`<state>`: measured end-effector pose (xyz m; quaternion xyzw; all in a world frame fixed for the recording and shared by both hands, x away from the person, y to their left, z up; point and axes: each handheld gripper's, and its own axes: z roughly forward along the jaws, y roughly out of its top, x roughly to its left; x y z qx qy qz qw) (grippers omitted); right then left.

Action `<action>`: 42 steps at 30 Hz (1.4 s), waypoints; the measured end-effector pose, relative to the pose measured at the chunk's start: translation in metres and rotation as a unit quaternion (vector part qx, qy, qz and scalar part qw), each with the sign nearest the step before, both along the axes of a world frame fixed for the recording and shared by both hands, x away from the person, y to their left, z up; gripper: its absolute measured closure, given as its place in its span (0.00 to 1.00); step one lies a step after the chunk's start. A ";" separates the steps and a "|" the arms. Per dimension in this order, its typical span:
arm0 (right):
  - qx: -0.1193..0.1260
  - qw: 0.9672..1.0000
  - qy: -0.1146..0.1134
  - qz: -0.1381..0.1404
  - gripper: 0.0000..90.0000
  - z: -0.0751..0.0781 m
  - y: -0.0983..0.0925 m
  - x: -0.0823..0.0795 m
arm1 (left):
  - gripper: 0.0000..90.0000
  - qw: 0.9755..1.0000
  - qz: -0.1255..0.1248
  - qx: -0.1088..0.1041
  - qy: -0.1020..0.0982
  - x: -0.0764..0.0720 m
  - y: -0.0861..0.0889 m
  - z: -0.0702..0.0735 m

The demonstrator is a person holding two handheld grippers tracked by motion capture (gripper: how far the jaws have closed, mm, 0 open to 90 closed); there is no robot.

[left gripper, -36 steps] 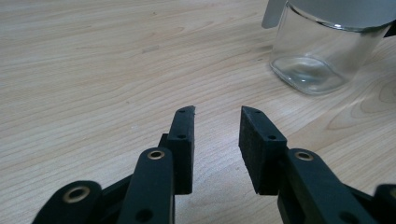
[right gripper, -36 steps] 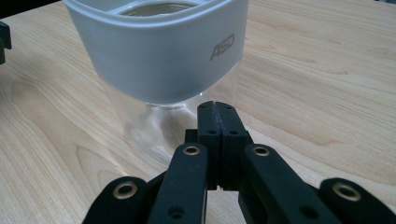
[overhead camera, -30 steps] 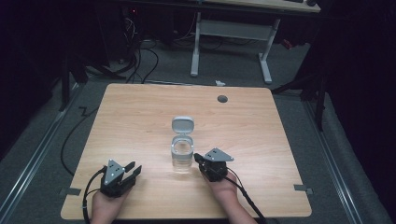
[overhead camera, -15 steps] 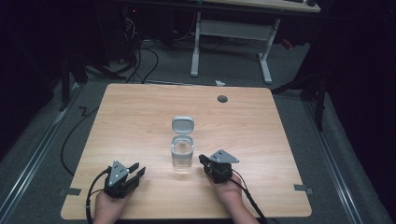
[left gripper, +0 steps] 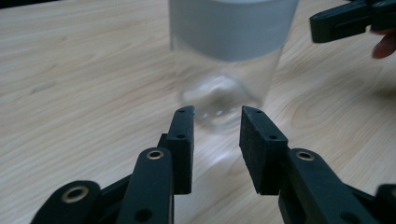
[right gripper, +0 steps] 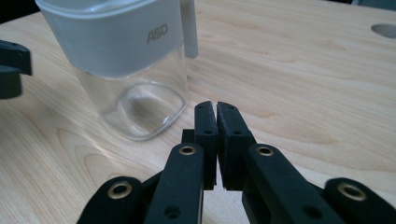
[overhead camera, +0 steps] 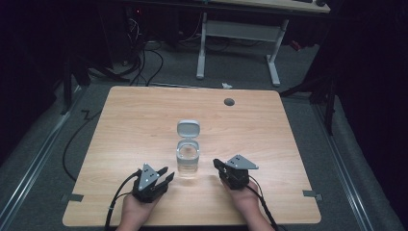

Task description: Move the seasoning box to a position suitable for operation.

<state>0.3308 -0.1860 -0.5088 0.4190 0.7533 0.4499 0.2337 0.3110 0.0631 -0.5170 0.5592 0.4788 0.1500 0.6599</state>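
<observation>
One jar (overhead camera: 187, 159) upright, lid hinged back | left tongs (overhead camera: 163, 176) released | right tongs (overhead camera: 217, 165) clenched, empty

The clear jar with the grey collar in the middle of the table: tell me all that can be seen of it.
The clear square-bodied jar with rounded corners stands upright near the middle of the wooden table. A wide pale grey collar lettered ASD rings its top, and its hinged grey flip lid stands open on the far side. It looks like glass or clear plastic and looks empty. It sits between the open left gripper and the shut right gripper; neither touches it.
</observation>
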 end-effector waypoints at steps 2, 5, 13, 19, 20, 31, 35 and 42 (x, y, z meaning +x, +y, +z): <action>0.005 1.000 -0.006 0.001 1.00 0.003 -0.001 0.000 | 0.77 1.000 -0.008 -0.011 0.002 0.000 -0.011 0.000; 0.008 1.000 -0.008 0.009 1.00 0.006 -0.002 0.001 | 0.92 1.000 -0.012 -0.009 0.009 0.000 -0.023 -0.001; 0.016 1.000 -0.016 0.002 1.00 0.024 0.004 0.025 | 1.00 1.000 -0.003 -0.006 0.018 0.011 -0.048 -0.011; 0.022 1.000 -0.018 -0.004 1.00 0.038 0.014 0.055 | 1.00 0.999 0.000 -0.030 0.024 0.012 -0.045 -0.013; 0.021 1.000 -0.019 -0.005 1.00 0.039 0.016 0.059 | 1.00 0.999 0.001 -0.032 0.025 0.012 -0.045 -0.013; 0.006 1.000 -0.014 -0.018 1.00 0.048 0.033 0.092 | 1.00 0.999 0.000 -0.041 0.025 0.013 -0.044 -0.013; 0.006 1.000 -0.016 -0.019 1.00 0.052 0.036 0.098 | 1.00 0.999 -0.001 -0.043 0.029 0.013 -0.043 -0.013; 0.010 1.000 -0.023 -0.017 1.00 0.061 0.044 0.107 | 1.00 0.998 -0.002 -0.045 0.031 0.014 -0.043 -0.013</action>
